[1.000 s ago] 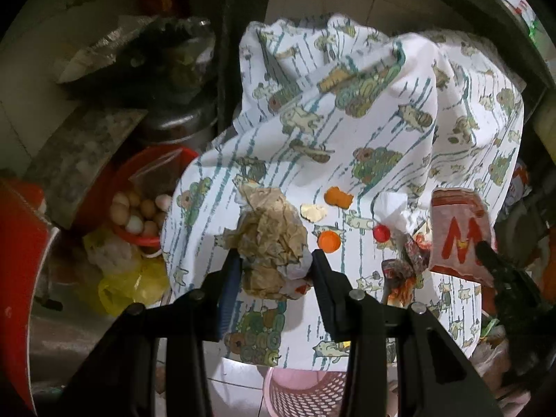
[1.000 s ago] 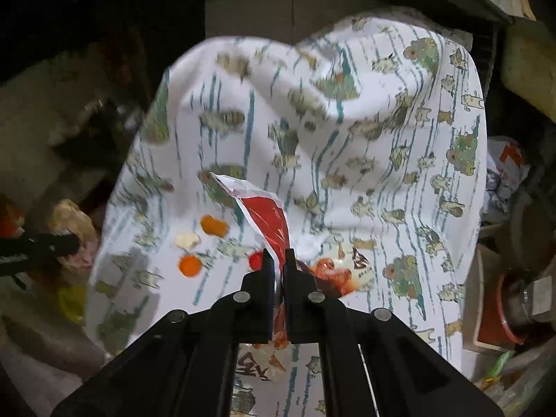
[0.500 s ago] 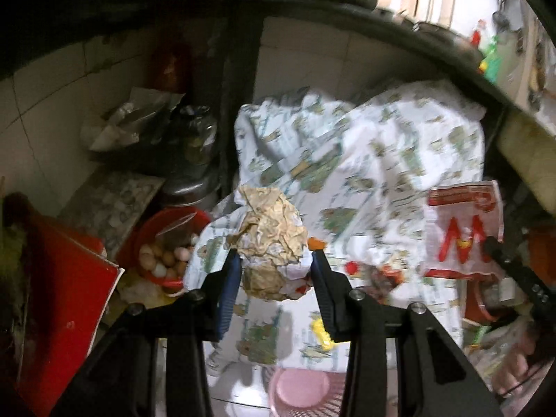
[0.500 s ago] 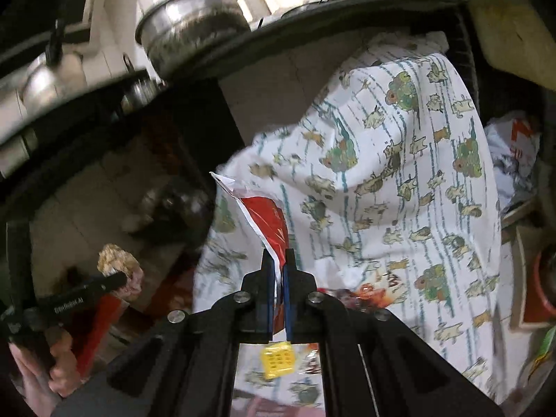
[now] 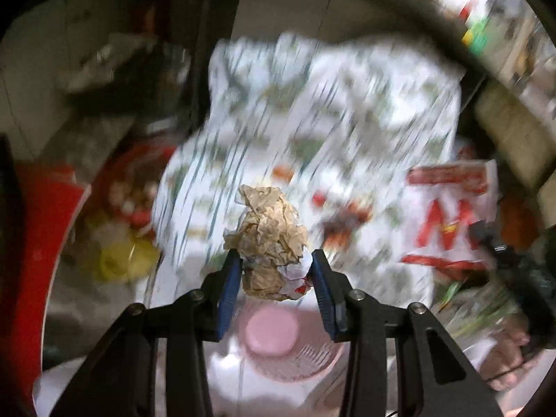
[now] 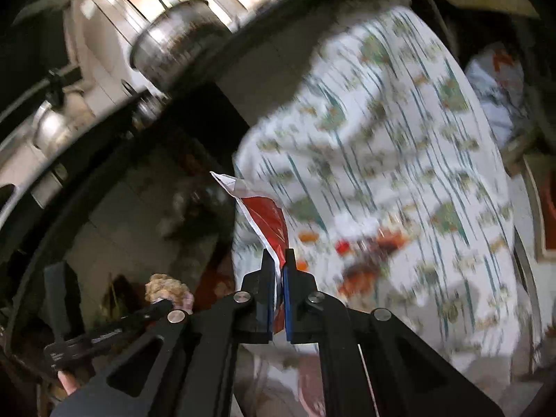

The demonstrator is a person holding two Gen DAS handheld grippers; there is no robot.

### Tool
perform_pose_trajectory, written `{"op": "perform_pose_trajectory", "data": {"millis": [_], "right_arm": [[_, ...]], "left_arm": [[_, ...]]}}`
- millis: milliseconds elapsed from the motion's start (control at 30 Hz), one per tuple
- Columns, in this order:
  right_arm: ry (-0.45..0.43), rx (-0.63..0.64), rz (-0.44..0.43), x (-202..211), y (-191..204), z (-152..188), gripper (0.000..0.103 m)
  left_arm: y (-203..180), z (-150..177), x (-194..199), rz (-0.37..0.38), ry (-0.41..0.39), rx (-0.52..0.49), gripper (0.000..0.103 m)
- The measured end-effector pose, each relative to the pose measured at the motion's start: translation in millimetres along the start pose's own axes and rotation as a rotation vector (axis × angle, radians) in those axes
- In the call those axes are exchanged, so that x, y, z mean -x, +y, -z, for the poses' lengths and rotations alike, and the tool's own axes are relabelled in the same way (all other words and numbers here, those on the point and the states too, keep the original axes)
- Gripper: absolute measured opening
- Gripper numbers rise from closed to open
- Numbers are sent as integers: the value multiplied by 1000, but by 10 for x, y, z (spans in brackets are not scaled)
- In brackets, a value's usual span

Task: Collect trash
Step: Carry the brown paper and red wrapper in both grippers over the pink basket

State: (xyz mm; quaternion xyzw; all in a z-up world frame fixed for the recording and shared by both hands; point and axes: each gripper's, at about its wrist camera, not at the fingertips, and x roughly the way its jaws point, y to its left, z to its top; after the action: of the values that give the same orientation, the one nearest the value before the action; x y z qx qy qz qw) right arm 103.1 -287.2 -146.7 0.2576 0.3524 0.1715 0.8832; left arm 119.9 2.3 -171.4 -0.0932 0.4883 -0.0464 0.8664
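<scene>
My left gripper (image 5: 275,271) is shut on a crumpled brown paper ball (image 5: 269,234) and holds it in the air above a pink basket (image 5: 278,340). My right gripper (image 6: 278,267) is shut on a red and white wrapper (image 6: 269,219), which stands up from the jaws; the same wrapper shows at the right in the left wrist view (image 5: 448,215). The left gripper with the paper ball shows at lower left in the right wrist view (image 6: 166,288). Small orange and red scraps (image 6: 342,246) lie on the patterned cloth (image 6: 399,160).
The cloth (image 5: 330,111) drapes over a mound under a dark shelf with metal pots (image 6: 173,41). A red bowl of eggs (image 5: 132,191) and a yellow bag (image 5: 121,260) sit at the left. The scene is motion-blurred.
Both grippers have lifted their trash up and back from the cloth toward me. The pink basket now sits larger under the left gripper.
</scene>
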Motion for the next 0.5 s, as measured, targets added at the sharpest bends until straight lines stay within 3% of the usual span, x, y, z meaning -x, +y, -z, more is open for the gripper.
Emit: {"op": "perform_pose_trajectory", "data": {"millis": [100, 200, 333, 500], "right_arm": [[149, 31, 98, -192, 3, 185, 5], [257, 32, 90, -362, -47, 422, 5], [395, 107, 155, -633, -19, 774, 5], [540, 97, 204, -947, -188, 1169, 5]], "left_arm": [[42, 142, -375, -2, 124, 1, 38], [44, 289, -611, -23, 206, 1, 38], [53, 514, -896, -11, 325, 26, 38], [59, 696, -1257, 2, 432, 53, 38]]}}
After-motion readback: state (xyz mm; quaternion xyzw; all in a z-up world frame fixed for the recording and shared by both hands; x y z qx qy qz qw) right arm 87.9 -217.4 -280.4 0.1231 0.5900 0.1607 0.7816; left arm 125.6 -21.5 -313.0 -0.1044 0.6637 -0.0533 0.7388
